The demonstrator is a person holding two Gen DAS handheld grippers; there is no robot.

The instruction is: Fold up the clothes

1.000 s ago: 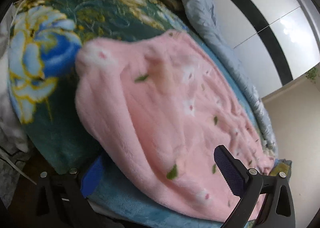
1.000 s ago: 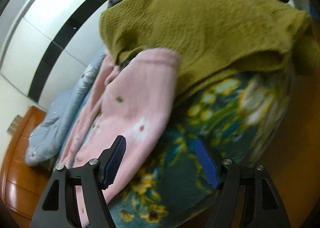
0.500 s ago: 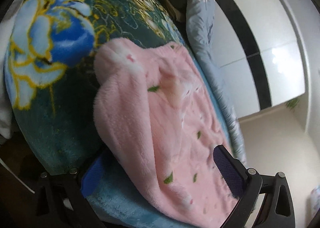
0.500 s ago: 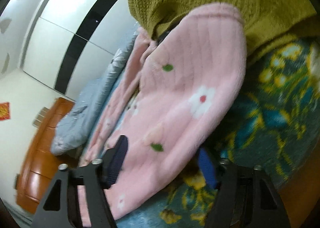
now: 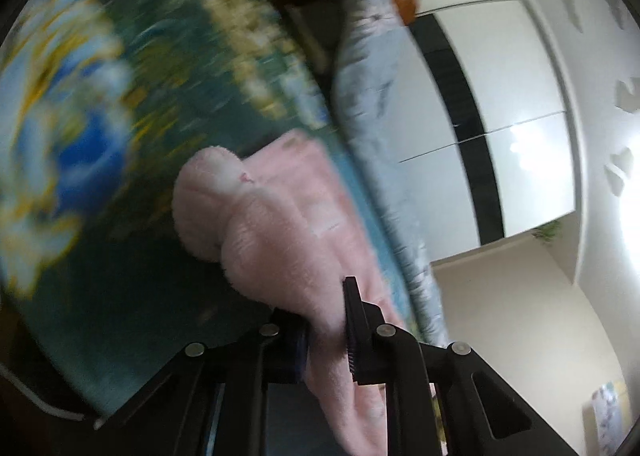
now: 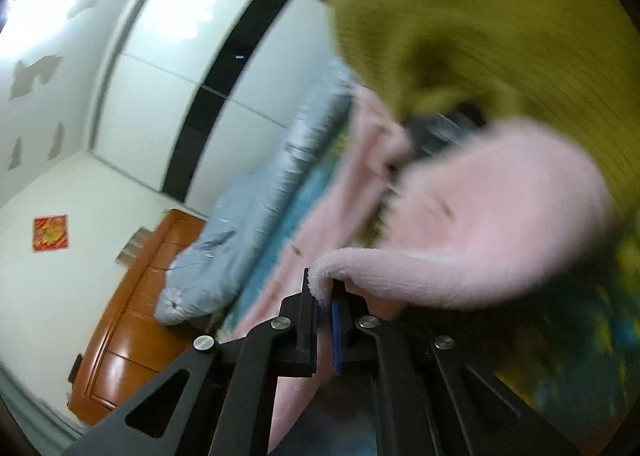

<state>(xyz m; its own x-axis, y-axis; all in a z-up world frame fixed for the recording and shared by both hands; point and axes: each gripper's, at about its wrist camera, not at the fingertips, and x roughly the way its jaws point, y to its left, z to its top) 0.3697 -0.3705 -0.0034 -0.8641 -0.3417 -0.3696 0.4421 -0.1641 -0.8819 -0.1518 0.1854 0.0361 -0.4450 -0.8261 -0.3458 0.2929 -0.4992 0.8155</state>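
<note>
- Both tongs are biting down on the fluffy pink fleece garment with small flower prints (image 5: 288,240): the left gripper (image 5: 326,332) is pinching a thick fold at lower centre of its frame, and the right gripper (image 6: 322,312) is clamping a thin edge of the garment (image 6: 492,216) at lower centre of its own.
- The garment is lying across the dark green floral blanket (image 5: 132,144), which is filling the left of the left view.
- Judging by the two grips, a fold is starting; the next move is calling for lifting both edges together and carrying them over evenly, keeping the plush taut.
- Only the right view is showing the olive-green knitted garment (image 6: 500,36), upper right, overlapping the pink one.
- Both views are blurring.
</note>
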